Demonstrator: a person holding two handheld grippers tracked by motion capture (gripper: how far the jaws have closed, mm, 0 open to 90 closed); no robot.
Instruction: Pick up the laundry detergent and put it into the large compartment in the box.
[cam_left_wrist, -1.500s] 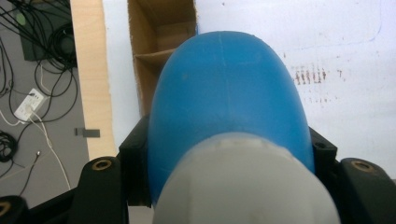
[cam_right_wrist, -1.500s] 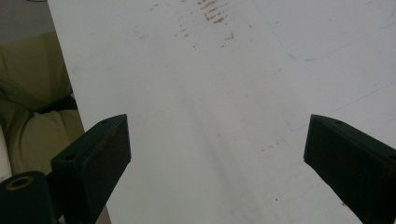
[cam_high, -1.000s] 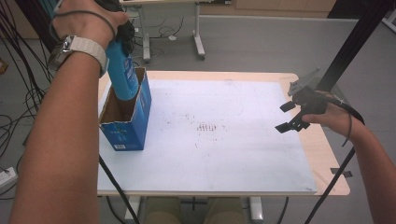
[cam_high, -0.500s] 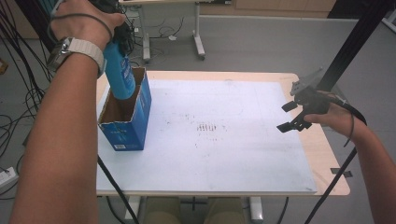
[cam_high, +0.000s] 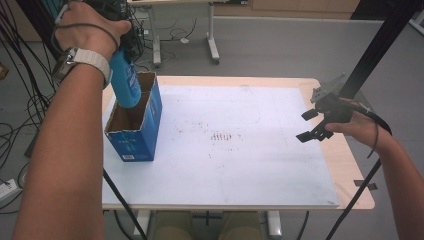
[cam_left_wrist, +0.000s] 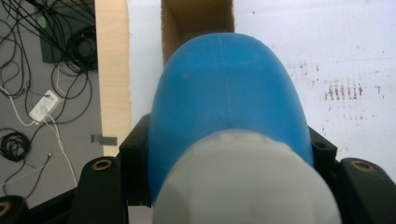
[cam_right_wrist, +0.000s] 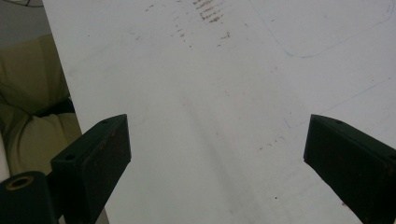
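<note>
Grey floor and tangled cables frame a wooden counter (cam_high: 350, 165) topped with a white sheet (cam_high: 240, 150) smudged with dark marks at its middle. At the sheet's left end stands an open blue carton (cam_high: 135, 132), flaps up. From the high view, the left tongs (cam_high: 122, 35) hold a blue bottle (cam_high: 125, 82) upright, its lower end dipping into the carton's mouth. The left gripper view looks straight down the bottle (cam_left_wrist: 229, 107) instead, showing what the high view hides: both jaws pressed against its sides below a pale grey cap (cam_left_wrist: 247, 182), with the carton's brown inside (cam_left_wrist: 196, 18) directly beyond. The right tongs (cam_high: 312, 125) hover over the sheet's right edge, well apart from the carton; their own view shows the jaws spread wide (nothing between them) above bare sheet (cam_right_wrist: 210, 93).
</note>
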